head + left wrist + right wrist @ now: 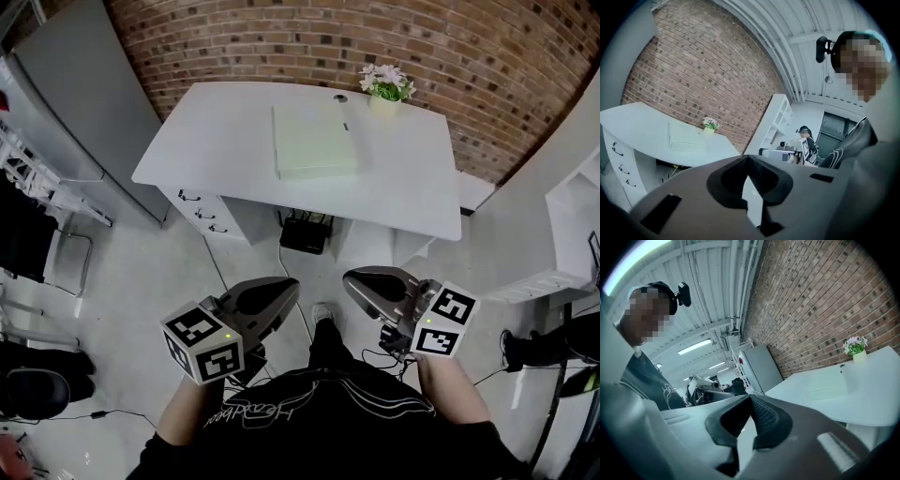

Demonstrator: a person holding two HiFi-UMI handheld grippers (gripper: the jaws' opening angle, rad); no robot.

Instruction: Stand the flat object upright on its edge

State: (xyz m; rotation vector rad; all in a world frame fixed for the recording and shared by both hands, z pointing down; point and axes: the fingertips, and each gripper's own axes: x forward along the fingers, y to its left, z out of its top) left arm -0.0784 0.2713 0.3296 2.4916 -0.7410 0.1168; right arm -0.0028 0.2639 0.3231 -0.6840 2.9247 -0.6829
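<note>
Nothing's happening yet: the book (315, 141) is lying flat on the desk (412, 187), both claws (272, 305) (370, 286) closed, empty, hanging well back.

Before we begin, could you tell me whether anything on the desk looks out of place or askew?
Nothing stands out. The pale green book lies flat near the middle of the desk, and the flower pot stands upright at the back edge. Nothing looks spilled or damaged.

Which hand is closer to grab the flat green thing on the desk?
Right, but only just. The right gripper and the left gripper are both shut, empty and far from the desk. The right one looks slightly nearer the flat green object lying there.
</note>
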